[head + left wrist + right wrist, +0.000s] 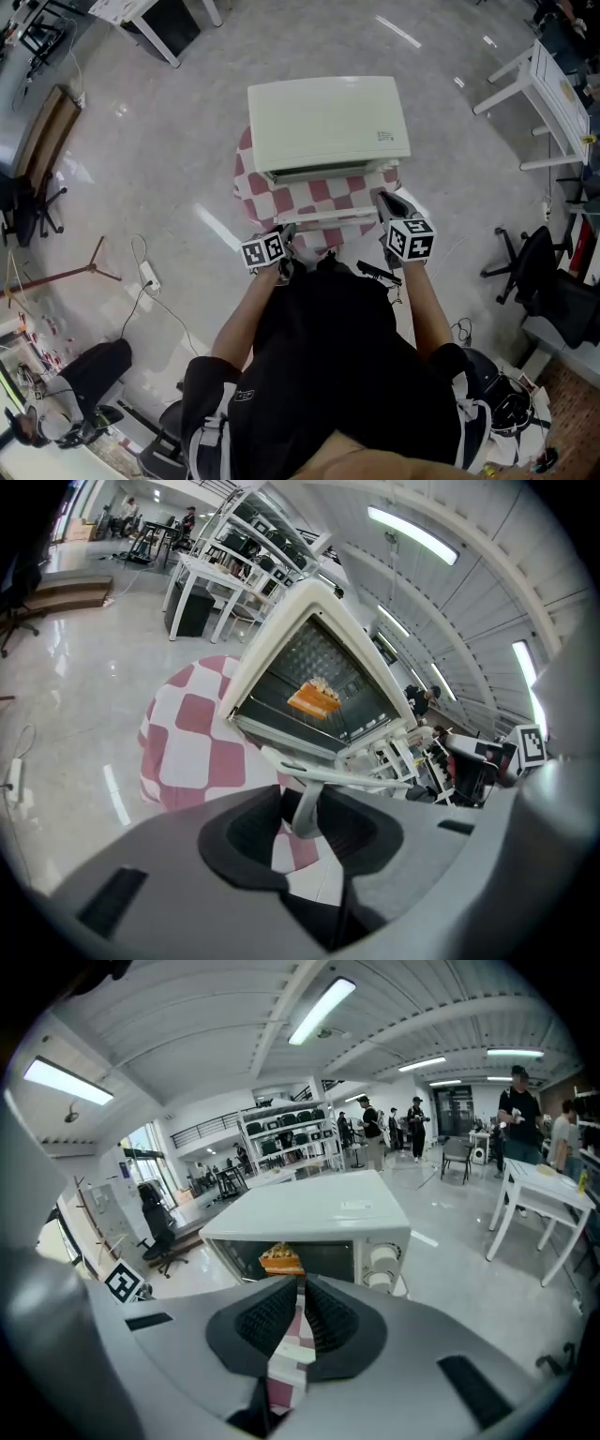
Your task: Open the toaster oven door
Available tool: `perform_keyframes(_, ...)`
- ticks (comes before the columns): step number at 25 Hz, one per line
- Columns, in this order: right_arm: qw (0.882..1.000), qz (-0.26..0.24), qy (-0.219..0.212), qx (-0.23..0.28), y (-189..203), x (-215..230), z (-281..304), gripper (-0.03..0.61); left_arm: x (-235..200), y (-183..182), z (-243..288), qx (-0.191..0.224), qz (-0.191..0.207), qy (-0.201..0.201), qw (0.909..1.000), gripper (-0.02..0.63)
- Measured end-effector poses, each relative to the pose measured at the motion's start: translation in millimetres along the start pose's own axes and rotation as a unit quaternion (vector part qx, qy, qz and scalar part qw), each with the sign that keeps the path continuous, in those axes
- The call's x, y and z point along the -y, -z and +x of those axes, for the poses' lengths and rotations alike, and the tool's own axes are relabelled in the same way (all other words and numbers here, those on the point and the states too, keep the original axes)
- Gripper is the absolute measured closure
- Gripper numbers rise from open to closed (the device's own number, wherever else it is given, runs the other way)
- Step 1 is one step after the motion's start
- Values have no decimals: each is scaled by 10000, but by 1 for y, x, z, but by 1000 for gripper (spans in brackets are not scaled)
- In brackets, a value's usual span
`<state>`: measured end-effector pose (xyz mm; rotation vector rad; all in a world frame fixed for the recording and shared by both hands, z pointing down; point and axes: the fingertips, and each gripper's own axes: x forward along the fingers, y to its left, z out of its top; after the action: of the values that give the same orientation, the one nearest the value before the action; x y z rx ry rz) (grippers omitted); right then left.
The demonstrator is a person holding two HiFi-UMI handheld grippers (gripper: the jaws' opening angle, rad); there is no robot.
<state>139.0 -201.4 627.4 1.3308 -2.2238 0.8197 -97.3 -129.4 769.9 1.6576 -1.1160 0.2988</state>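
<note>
Two claws are held at the near side of the cloth-covered counter (246, 185). On the left, the left claw (287, 230) is seen pinching the left post of the door handle (339, 778). In the middle, the toaster oven (328, 122) stands on the counter. Its door (319, 197) appears already swung down toward the near side, so the food (279, 1258) inside is exposed. On the right, the right claw (385, 200) is pressed together on nothing, just beside the door's right corner. Opening is judged nearly finished. Next, the door should be eased fully flat and the handle released.
</note>
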Motion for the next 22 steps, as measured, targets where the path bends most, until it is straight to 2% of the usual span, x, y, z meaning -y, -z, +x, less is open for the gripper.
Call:
perform_keyframes(5, 9964, 650, -111, -534, 24, 33, 9, 538, 2, 2, -1, -3, 18, 10, 10000, 489)
perform_keyframes(8, 9912, 999, -205, -844, 39, 48, 13, 474, 3, 3, -3, -6, 22, 17, 10000, 489)
perform_keyframes(15, 9684, 1843, -464, -1617, 81, 70, 32, 434, 0, 2, -1, 5, 15, 14, 10000, 489)
perform_keyframes(19, 9525, 2347, -611, -1841, 101, 72, 39, 425, 2, 3, -1, 8, 4, 13, 10000, 489)
perform_keyframes(22, 9493, 2410, -635, -1914, 105, 71, 41, 416, 1, 3, -2, -4, 12, 6, 10000, 489)
